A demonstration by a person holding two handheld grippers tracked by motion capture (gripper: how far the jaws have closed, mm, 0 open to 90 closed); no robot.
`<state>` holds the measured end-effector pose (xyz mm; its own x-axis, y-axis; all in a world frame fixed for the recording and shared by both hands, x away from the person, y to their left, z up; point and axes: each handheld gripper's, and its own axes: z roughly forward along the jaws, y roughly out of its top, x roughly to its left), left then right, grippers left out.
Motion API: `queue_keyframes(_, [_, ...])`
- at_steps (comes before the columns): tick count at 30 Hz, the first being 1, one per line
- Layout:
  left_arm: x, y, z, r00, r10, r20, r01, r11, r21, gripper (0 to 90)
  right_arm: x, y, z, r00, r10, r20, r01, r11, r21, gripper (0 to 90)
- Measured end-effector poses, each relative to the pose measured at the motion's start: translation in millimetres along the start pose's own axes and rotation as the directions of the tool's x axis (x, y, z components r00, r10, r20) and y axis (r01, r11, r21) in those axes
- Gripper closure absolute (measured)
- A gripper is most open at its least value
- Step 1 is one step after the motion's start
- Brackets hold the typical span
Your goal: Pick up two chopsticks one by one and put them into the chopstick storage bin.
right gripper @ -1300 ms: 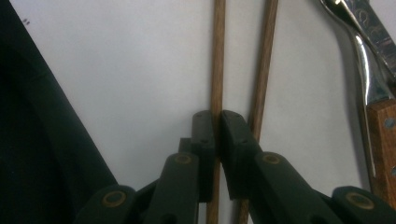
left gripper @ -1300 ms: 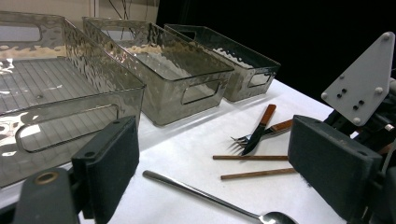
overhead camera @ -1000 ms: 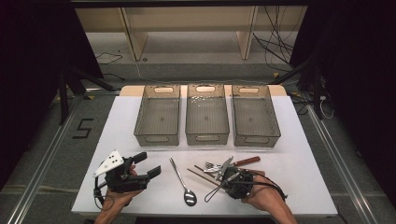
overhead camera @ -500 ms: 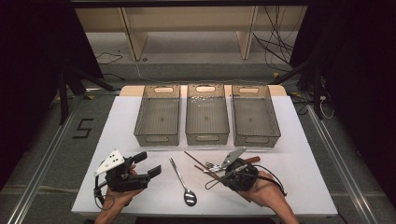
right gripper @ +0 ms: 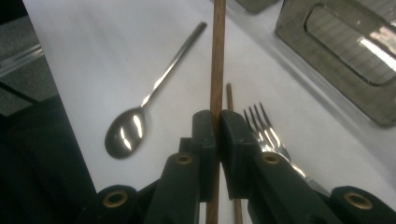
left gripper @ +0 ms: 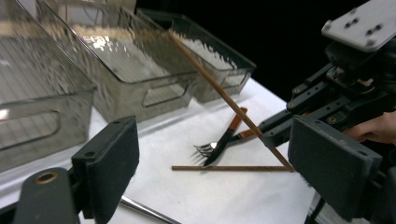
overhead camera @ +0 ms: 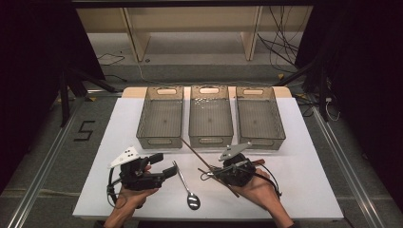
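Note:
My right gripper (right gripper: 216, 125) is shut on a brown chopstick (right gripper: 217, 56), gripping it partway along. In the high view that chopstick (overhead camera: 196, 154) slants up from the right gripper (overhead camera: 216, 175) toward the front of the bins. Under it on the white table lie a second chopstick (left gripper: 229, 168), a fork (right gripper: 264, 128) and a brown-handled knife (left gripper: 236, 123). A metal spoon (overhead camera: 186, 186) lies between the two hands. My left gripper (overhead camera: 163, 165) hovers at the left with its jaws open and nothing between them; its pads (left gripper: 112, 163) frame the cutlery.
Three clear plastic bins (overhead camera: 160, 118) (overhead camera: 210, 118) (overhead camera: 260, 118) stand side by side at the back of the white table (overhead camera: 309, 166). The right gripper's body (left gripper: 341, 88) fills the right of the left gripper view.
The right gripper has lifted with the chopstick, whose far end now rises off the table toward the bins. The left gripper has shifted a little to the right.

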<state>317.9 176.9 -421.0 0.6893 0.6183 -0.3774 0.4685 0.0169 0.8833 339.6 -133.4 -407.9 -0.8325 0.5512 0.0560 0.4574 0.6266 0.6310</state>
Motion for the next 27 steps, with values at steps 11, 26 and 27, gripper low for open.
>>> queue_keyframes(11, [-2.9, 11.7, 30.7, 0.9953, -0.088, 0.039, 0.086, 0.9943, 0.064, 18.1, 4.4, 8.5, 2.9, 0.9997, 0.023, -0.007, -0.023, 0.994, -0.103, 85.0])
queue_keyframes(26, [3.8, 15.3, 59.2, 0.9703, -0.226, 0.087, 0.216, 0.9705, 0.108, 41.3, 9.8, 13.9, 13.3, 0.9982, 0.04, -0.045, -0.047, 0.985, -0.165, 85.0])
queue_keyframes(27, [4.3, 15.1, 60.1, 0.969, -0.23, 0.091, 0.219, 0.9694, 0.111, 43.0, 10.1, 14.1, 13.3, 0.9981, 0.042, -0.045, -0.049, 0.985, -0.166, 85.0])
